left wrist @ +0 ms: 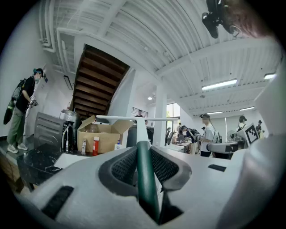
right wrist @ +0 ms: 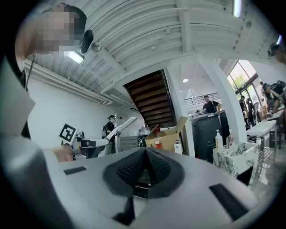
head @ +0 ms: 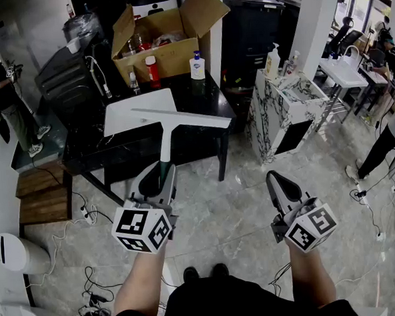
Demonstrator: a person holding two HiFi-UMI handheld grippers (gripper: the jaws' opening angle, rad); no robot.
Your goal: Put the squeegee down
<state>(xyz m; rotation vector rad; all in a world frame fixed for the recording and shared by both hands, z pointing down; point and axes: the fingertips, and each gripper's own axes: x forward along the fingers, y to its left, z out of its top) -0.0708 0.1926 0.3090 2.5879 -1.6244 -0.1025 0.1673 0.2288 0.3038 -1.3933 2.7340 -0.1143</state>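
My left gripper [head: 159, 171] is shut on the squeegee's dark green handle [left wrist: 145, 174], which runs between its two pads. The squeegee [head: 172, 125] has a white neck and a long white blade; it is held level in the air, the blade over the near edge of the black table [head: 200, 94]. In the left gripper view the blade [left wrist: 142, 118] crosses the middle. My right gripper [head: 275, 177] hangs level over the floor to the right, shut, with nothing between its pads [right wrist: 144, 166].
On the black table lie a white board [head: 131, 110], an open cardboard box [head: 157, 36], a red bottle [head: 153, 71] and a soap dispenser [head: 197, 66]. A marble-patterned stand [head: 285, 112] is at the right. Cables [head: 92, 287] trail on the floor. People stand around the room.
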